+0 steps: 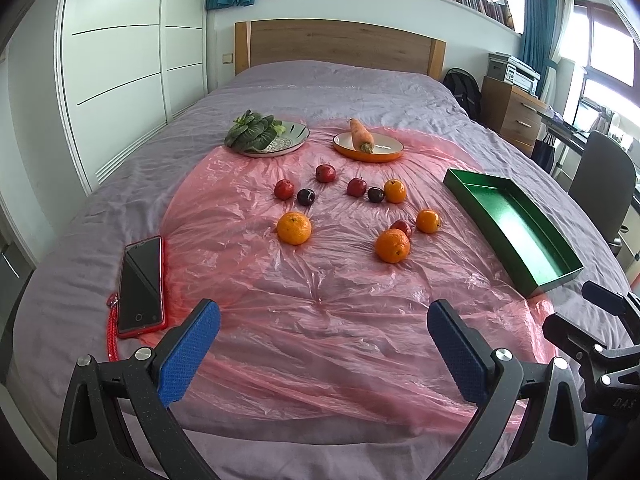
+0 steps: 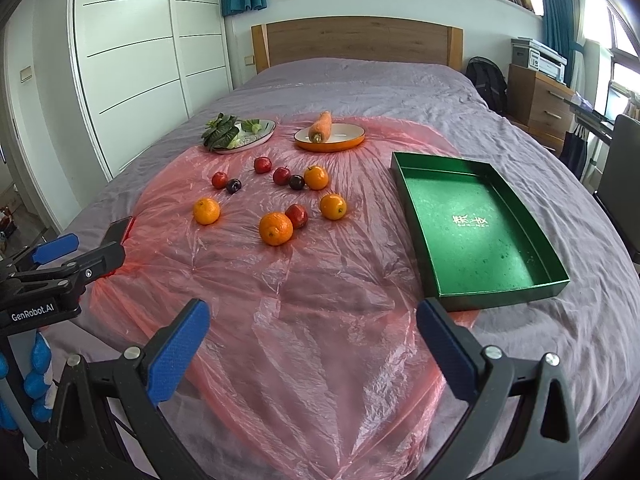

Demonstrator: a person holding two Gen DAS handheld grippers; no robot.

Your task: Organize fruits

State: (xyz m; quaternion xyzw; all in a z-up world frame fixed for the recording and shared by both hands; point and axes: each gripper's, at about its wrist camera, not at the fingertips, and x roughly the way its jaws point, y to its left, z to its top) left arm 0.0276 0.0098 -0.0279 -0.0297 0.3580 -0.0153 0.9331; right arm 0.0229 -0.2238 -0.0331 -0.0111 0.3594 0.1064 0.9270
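Fruit is scattered all over a pink plastic sheet (image 1: 320, 280) spread on the bed (image 1: 360, 80). Both tongs are just hanging above the near end of it, gripping nothing. The left tongs (image 1: 324, 320) are spread wide, blue pads far apart, nothing between them and not touching any fruit. Same deal with the right tongs (image 2: 312, 320): wide apart, empty, hovering over bare plastic.

Four oranges sit on the sheet: one big one (image 1: 294, 228) toward the left, another (image 1: 392, 245) closer to the middle with a red apple (image 1: 401, 227) touching it from behind, a smaller one (image 1: 427, 221) just beside that, and one (image 1: 395, 191) further back next to a dark plum (image 1: 375, 194). More red apples (image 1: 325, 173) and another plum (image 1: 306, 197) are in the back cluster.

The green tray (image 2: 556, 284) lies off to the right with nothing in it. Behind the fruit, a plate of leafy greens (image 1: 252, 132) and an orange dish (image 1: 384, 156) with a carrot (image 1: 361, 135). A red-cased phone (image 1: 141, 286) rests at the left edge of the sheet.
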